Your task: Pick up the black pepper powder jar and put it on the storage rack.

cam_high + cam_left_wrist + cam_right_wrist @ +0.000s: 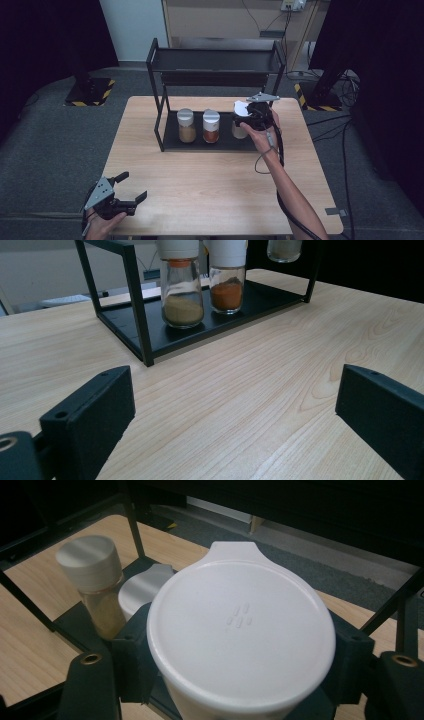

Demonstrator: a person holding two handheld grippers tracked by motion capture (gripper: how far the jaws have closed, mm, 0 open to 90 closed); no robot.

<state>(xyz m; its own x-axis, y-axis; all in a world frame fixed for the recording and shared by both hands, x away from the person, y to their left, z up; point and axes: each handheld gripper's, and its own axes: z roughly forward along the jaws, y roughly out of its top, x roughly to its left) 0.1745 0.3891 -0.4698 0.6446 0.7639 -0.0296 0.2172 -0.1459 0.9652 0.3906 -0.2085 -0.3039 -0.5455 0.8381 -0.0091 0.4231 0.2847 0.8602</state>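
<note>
The right gripper [248, 118] was clamped on a white-lidded spice jar [241, 630], its black jaws pressed against both sides just under the lid. It held the jar at the right end of the black rack's [161, 120] lower shelf, beside the jar of orange-red powder [211, 126] and the jar of tan powder [186, 125]; whether the held jar's base touched the shelf could not be told, though in the left gripper view it seemed raised. The left gripper [131, 187] rested at the wooden table's [210, 185] near left corner, jaws spread wide with nothing between them.
</note>
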